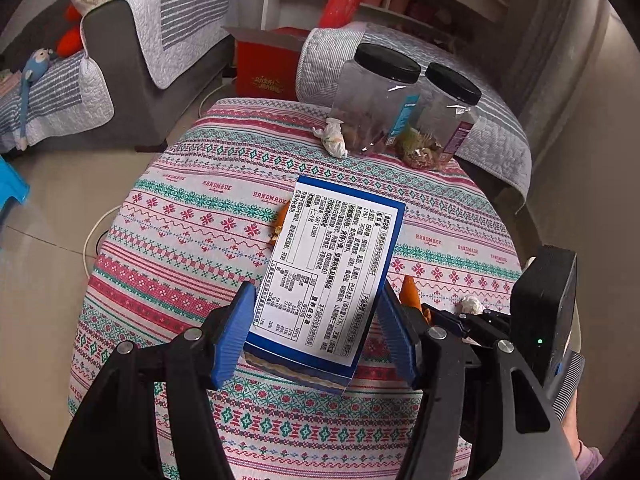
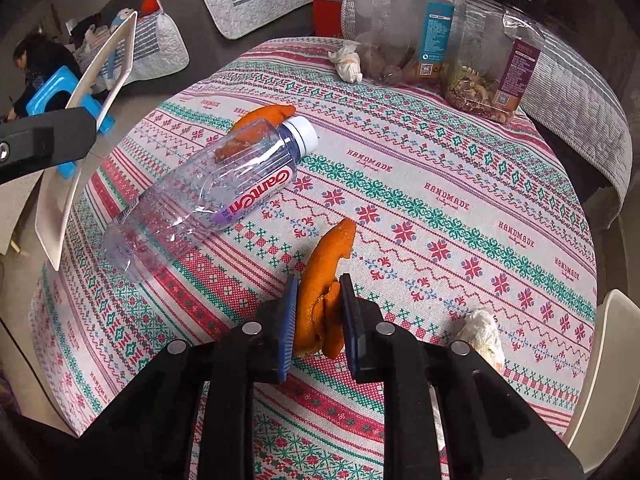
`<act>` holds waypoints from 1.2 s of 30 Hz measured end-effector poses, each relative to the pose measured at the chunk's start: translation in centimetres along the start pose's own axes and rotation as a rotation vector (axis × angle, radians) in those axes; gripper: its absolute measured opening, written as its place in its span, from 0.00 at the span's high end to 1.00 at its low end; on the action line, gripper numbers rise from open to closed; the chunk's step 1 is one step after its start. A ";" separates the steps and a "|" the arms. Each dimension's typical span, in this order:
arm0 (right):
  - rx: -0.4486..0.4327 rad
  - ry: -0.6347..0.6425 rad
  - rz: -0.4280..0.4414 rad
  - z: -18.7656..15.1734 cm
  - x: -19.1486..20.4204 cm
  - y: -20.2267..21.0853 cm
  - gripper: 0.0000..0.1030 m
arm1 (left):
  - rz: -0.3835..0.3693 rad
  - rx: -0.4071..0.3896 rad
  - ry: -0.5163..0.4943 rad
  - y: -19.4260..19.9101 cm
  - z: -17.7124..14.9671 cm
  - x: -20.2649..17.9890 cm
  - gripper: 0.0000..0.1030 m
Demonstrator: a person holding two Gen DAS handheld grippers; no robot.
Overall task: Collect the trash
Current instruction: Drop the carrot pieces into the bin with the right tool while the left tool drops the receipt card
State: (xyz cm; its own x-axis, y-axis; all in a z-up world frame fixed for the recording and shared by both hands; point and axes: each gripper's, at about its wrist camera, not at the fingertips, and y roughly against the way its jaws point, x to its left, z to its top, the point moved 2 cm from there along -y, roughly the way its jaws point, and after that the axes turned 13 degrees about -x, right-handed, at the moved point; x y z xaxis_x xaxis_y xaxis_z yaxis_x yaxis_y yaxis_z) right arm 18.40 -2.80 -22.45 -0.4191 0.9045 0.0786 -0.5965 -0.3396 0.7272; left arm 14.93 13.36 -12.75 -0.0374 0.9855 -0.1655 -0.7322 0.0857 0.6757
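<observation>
The right claw [image 2: 318, 320] is closed on a curled strip of orange peel [image 2: 326, 280]. Both pads press the peel's sides; its upper tip projects forward past the fingertips. From this view it cannot be determined whether the peel is clear of the tabletop [image 2: 460, 208] or touching it.

The left claw [image 1: 316, 322] stands about half open with a flat blue-and-white carton [image 1: 332, 264] between its pads. The carton is held raised above the cloth; in the right wrist view it appears edge-on at the far left, tilted, in the left claw's fingers.

Task status, judged from the scene: two items are in hand and none is seen deposited. No bin or bag is visible in either view. Remaining on the tabletop:
- an empty clear plastic bottle [image 2: 208, 188] lying on its side, left of the right claw;
- a second orange peel piece [image 2: 266, 114] beside the bottle's cap end;
- a crumpled tissue [image 2: 482, 338] just right of the right claw;
- another crumpled tissue [image 2: 348, 62] at the far edge, touching the nearer of two black-lidded jars [image 2: 404, 24].

The jars hold food and are probably not trash.

Pose: both claws point steeply downward toward the tabletop. The right claw sits low and near the tabletop's front half; the left is higher, to its left.
</observation>
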 end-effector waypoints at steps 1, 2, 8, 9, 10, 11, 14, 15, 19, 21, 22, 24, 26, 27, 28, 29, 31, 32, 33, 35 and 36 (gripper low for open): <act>-0.018 -0.011 0.003 0.3 -0.2 0.7 0.81 | 0.005 -0.005 0.005 0.0 0.1 0.0 0.42; -0.037 -0.020 0.004 0.6 -0.3 1.4 0.81 | 0.008 -0.009 0.009 -0.1 0.2 -0.1 0.42; -0.149 -0.081 -0.012 2.1 -2.1 5.1 0.81 | 0.021 -0.036 0.016 0.1 0.5 -0.9 0.42; -0.165 -0.092 -0.017 2.3 -2.5 5.7 0.81 | 0.022 -0.041 0.017 0.2 0.6 -1.2 0.42; -0.178 -0.102 -0.020 2.3 -2.9 6.2 0.81 | 0.024 -0.046 0.013 0.2 0.7 -1.5 0.42; -0.188 -0.110 -0.023 2.4 -3.3 6.6 0.81 | 0.025 -0.049 0.008 0.2 0.8 -1.8 0.42; -0.214 -0.127 -0.046 2.6 -4.5 7.4 0.81 | 0.023 -0.059 -0.003 0.2 0.9 -2.9 0.42; -0.218 -0.131 -0.051 2.5 -4.9 7.6 0.81 | 0.021 -0.060 -0.007 0.2 0.9 -3.4 0.41; -0.232 -0.149 -0.077 2.2 -6.5 8.9 0.81 | 0.006 -0.060 -0.035 -0.1 0.8 -5.5 0.41; -0.236 -0.155 -0.090 2.0 -7.4 9.5 0.81 | -0.002 -0.064 -0.051 -0.1 0.7 -6.8 0.41; -0.239 -0.157 -0.097 1.9 -7.8 9.8 0.81 | -0.007 -0.067 -0.060 -0.2 0.7 -7.5 0.41; -0.242 -0.159 -0.115 1.6 -8.7 10.4 0.81 | -0.018 -0.071 -0.076 -0.2 0.7 -8.9 0.41; -0.247 -0.165 -0.134 1.2 -9.7 11.0 0.81 | -0.031 -0.073 -0.086 -0.4 0.6 -10.1 0.41; -0.248 -0.171 -0.142 1.1 -10.2 11.3 0.80 | -0.036 -0.074 -0.091 -0.4 0.5 -10.7 0.41; -0.250 -0.175 -0.152 0.9 -10.8 11.6 0.80 | -0.042 -0.074 -0.098 -0.5 0.5 -11.4 0.41; -0.253 -0.180 -0.163 0.8 -11.4 11.9 0.80 | -0.046 -0.076 -0.104 -0.5 0.4 -11.9 0.41; -0.257 -0.191 -0.187 0.4 -12.8 12.6 0.80 | -0.056 -0.078 -0.117 -0.6 0.3 -13.0 0.41; -0.256 -0.200 -0.197 0.2 -13.5 13.0 0.80 | -0.060 -0.079 -0.123 -0.7 0.2 -13.5 0.41; -0.255 -0.211 -0.208 -0.1 -14.2 13.3 0.80 | -0.065 -0.079 -0.128 -0.7 0.2 -14.0 0.41; -0.254 -0.235 -0.237 -0.6 -15.9 14.0 0.80 | -0.074 -0.078 -0.136 -0.9 0.0 -14.9 0.41; -0.251 -0.247 -0.253 -0.9 -16.8 14.3 0.80 | -0.078 -0.077 -0.140 -0.9 -0.1 -15.4 0.41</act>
State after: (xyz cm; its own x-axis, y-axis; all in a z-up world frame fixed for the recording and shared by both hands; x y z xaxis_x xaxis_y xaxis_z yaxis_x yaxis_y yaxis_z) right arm 16.29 -23.12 -13.97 -0.0800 0.9916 0.1017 -0.8205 -0.1234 0.5582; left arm 16.14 -1.88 -10.87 0.1131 0.9875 -0.1100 -0.7792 0.1569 0.6068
